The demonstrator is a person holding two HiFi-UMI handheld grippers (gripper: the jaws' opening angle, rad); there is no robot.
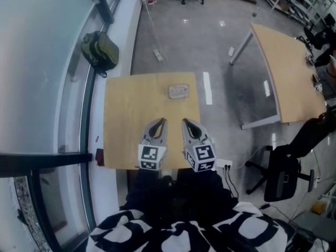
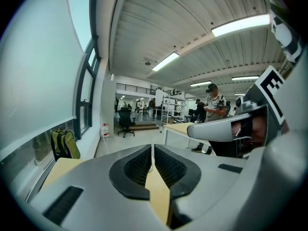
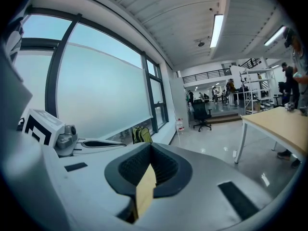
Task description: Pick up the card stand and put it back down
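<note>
The card stand [image 1: 178, 91], a small pale rectangular piece, lies flat on the far part of the small wooden table [image 1: 126, 114]. Both grippers hover side by side over the table's near half, pointing at the stand but well short of it. My left gripper [image 1: 161, 121] is shut with nothing in it; in the left gripper view [image 2: 152, 146] its black pads meet along a thin seam. My right gripper [image 1: 185, 121] is also shut and empty, its pads [image 3: 163, 165] closed at the tip [image 3: 150, 146]. Neither gripper view shows the stand.
A green backpack [image 1: 100, 50] sits on the window ledge to the left of the table. A larger wooden table [image 1: 289, 72] stands at the right, with a black office chair [image 1: 283, 172] beside it. A person [image 2: 214, 105] stands far off in the room.
</note>
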